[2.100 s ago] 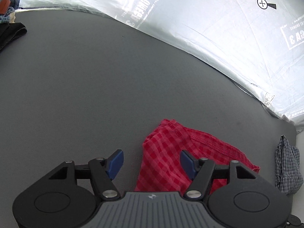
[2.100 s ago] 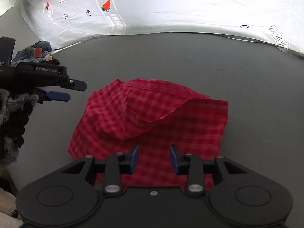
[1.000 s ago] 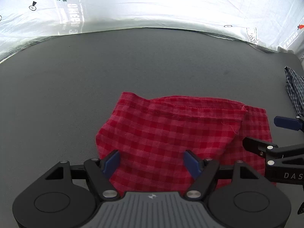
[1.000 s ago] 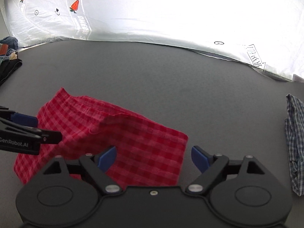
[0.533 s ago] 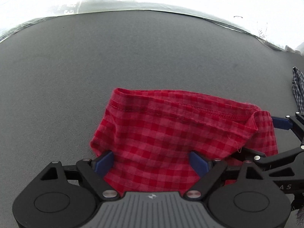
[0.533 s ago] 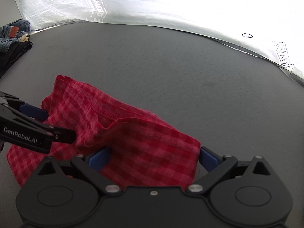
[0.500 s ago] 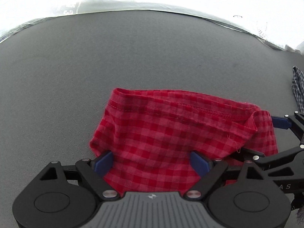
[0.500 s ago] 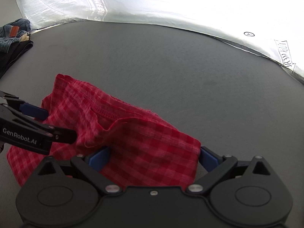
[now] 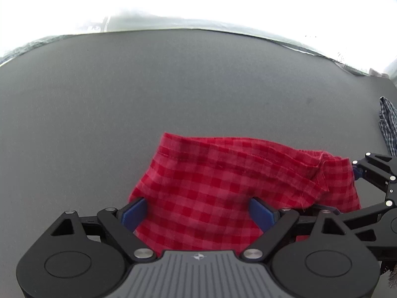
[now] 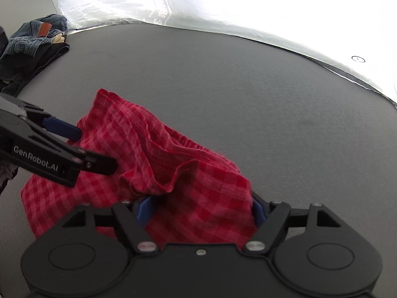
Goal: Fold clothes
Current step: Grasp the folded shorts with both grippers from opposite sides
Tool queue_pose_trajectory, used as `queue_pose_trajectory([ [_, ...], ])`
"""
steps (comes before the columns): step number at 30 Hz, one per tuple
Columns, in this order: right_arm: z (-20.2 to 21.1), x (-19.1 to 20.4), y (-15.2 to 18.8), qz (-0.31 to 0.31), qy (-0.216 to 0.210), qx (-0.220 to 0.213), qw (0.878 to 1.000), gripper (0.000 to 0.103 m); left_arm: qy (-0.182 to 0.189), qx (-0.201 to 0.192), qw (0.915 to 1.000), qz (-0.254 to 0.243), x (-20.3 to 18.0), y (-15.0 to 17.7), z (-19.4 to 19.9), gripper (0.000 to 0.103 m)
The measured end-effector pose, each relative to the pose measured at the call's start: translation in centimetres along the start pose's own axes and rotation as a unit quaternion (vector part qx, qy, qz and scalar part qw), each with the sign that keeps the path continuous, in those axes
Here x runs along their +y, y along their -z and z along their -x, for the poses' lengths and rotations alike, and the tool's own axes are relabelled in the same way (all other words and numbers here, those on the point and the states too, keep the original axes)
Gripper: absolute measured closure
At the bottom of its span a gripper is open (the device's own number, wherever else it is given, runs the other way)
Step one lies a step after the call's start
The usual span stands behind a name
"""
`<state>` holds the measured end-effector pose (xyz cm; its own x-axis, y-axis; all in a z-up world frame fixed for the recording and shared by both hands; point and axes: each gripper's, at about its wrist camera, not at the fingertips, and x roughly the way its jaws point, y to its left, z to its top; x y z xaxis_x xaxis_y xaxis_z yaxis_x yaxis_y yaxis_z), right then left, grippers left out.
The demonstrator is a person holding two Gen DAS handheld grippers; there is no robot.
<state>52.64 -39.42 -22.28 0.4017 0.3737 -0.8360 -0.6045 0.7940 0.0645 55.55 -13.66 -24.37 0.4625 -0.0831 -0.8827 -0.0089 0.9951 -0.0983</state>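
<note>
A red checked garment (image 9: 223, 186) lies rumpled on the dark grey table (image 9: 173, 87); it also shows in the right wrist view (image 10: 153, 164). My left gripper (image 9: 198, 212) is open, its blue pads straddling the garment's near left edge. My right gripper (image 10: 198, 207) is open, its blue pads on either side of the garment's near right part, with a raised fold between them. The left gripper also shows in the right wrist view (image 10: 74, 149), and the right gripper's fingers (image 9: 372, 173) show at the right of the left wrist view.
A pile of jeans and dark clothes (image 10: 32, 42) sits at the table's far left. A blue-and-white checked cloth (image 9: 388, 126) lies at the right edge. A bright white printed sheet (image 10: 248, 12) runs behind the table.
Both grippers have moved in lower over the garment's near edge, and their open pads now sit around the cloth. The cloth has bunched up between them.
</note>
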Motion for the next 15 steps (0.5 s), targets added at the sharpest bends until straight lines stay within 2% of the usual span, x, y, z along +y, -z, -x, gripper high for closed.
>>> queue_pose_trajectory([
  [4, 0.1, 0.6, 0.3, 0.015, 0.001, -0.005, 1.000, 0.034, 0.025, -0.036, 0.9955, -0.084, 0.4, -1.1, 0.2, 0.014],
  [7, 0.2, 0.4, 0.3, 0.016, -0.003, -0.009, 1.000, 0.034, 0.058, -0.043, 0.9838, -0.164, 0.2, -2.0, -0.7, 0.015],
  [9, 0.2, 0.4, 0.4, 0.019, -0.004, -0.010, 1.000, 0.034, 0.095, -0.029, 0.9759, -0.194, 0.1, -2.8, -1.7, 0.017],
  [12, 0.3, 0.3, 0.5, 0.023, -0.005, -0.012, 1.000, 0.036, 0.138, -0.005, 0.9692, -0.204, 0.3, -3.5, -2.7, 0.026],
  [14, 0.4, 0.2, 0.5, 0.024, -0.006, -0.015, 1.000, 0.041, 0.164, 0.001, 0.9663, -0.199, 0.3, -3.6, -3.1, 0.037],
  [15, 0.5, 0.2, 0.6, 0.023, -0.006, -0.017, 1.000, 0.047, 0.167, -0.004, 0.9661, -0.196, 0.2, -3.5, -3.2, 0.042],
])
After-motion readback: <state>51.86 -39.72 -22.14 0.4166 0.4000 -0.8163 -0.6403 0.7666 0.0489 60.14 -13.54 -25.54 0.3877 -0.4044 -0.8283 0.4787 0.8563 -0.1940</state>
